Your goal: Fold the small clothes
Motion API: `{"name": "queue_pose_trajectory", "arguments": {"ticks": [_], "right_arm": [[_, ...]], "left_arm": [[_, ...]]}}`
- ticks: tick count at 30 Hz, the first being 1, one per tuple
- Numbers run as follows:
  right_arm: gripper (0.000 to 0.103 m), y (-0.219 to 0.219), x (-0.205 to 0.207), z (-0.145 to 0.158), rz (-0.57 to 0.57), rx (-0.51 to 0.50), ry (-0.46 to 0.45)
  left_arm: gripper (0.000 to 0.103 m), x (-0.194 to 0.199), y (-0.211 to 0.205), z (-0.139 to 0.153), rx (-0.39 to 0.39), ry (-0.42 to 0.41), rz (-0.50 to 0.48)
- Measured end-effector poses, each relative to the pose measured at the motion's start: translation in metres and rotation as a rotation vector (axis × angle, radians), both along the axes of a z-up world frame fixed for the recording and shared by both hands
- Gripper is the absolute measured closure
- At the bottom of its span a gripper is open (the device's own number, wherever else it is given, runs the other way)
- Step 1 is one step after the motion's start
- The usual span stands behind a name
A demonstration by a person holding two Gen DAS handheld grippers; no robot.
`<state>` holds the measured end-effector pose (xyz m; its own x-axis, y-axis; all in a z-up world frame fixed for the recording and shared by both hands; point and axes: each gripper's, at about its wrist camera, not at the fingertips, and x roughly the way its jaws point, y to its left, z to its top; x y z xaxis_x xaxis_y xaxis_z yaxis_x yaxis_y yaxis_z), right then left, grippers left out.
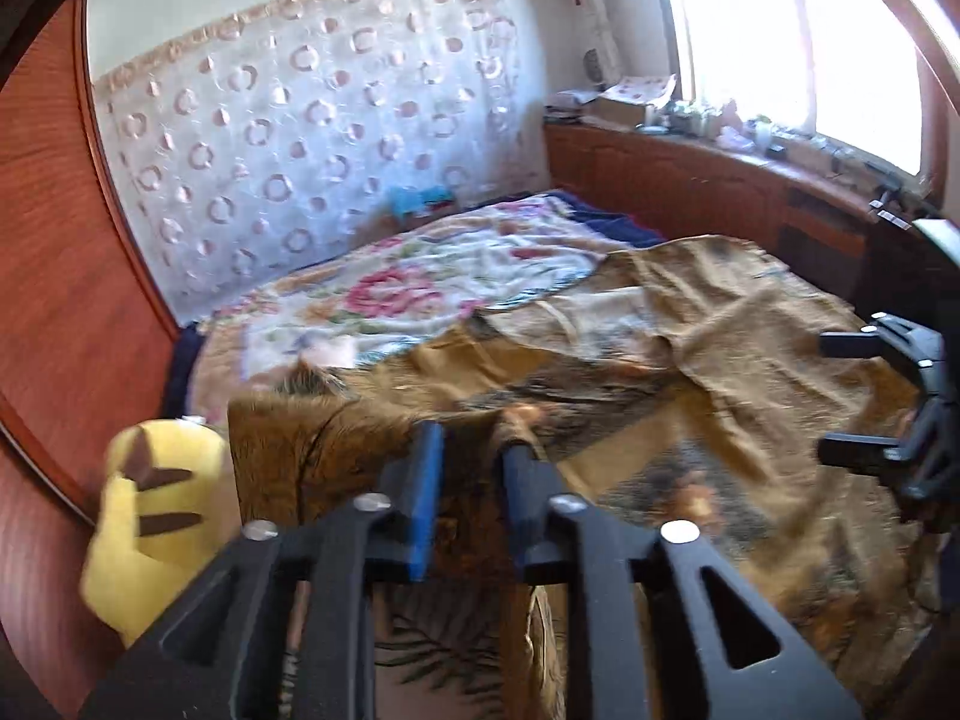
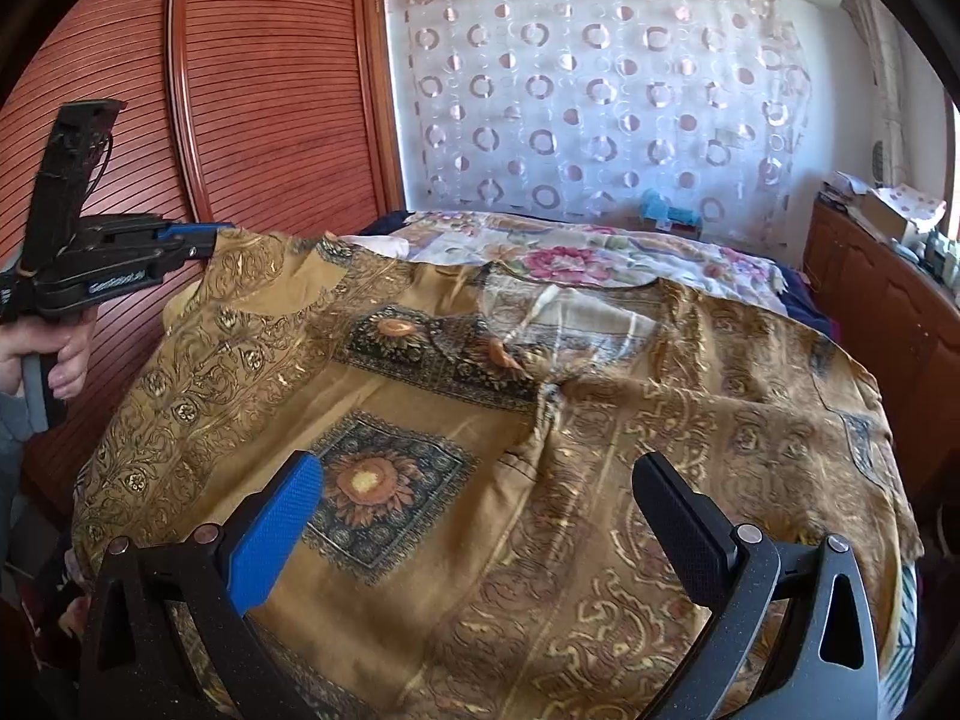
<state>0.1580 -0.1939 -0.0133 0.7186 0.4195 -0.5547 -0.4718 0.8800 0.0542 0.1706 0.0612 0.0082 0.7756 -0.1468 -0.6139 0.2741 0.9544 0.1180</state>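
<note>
Pinching garment (image 1: 690, 324) corner, left tool (image 1: 471, 438); right tool (image 2: 480, 516) above.

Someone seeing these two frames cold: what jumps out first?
The mustard-gold patterned garment spread over the near part of the bed, with sunflower squares on it. The left gripper has a corner of it pinched and lifted at the left, while the right gripper hangs open above the cloth. Behind, a floral blanket and a circle-print curtain.
</note>
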Motion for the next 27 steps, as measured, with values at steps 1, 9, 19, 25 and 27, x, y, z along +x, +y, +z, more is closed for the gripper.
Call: {"name": "queue_pose_trajectory", "arguments": {"ticks": [1, 9, 19, 25, 27], "right_arm": [[0.000, 0.000, 0.001, 0.000, -0.006, 0.002, 0.001], [0.000, 0.012, 0.006, 0.003, 0.003, -0.008, 0.011], [0.013, 0.055, 0.025, 0.028, 0.187, -0.016, -0.031], [0.029, 0.136, 0.058, 0.037, 0.389, -0.002, -0.014], [0.035, 0.169, 0.069, 0.036, 0.453, 0.000, 0.017]], "left_arm": [[0.057, -0.002, 0.002, 0.001, -0.018, 0.008, -0.001], [0.022, -0.026, 0.021, 0.003, -0.123, 0.010, 0.033], [0.022, -0.054, 0.056, -0.027, -0.115, 0.021, 0.207], [0.022, -0.071, 0.078, -0.040, -0.157, 0.015, 0.293], [0.022, -0.076, 0.086, -0.044, -0.158, 0.014, 0.320]]}}
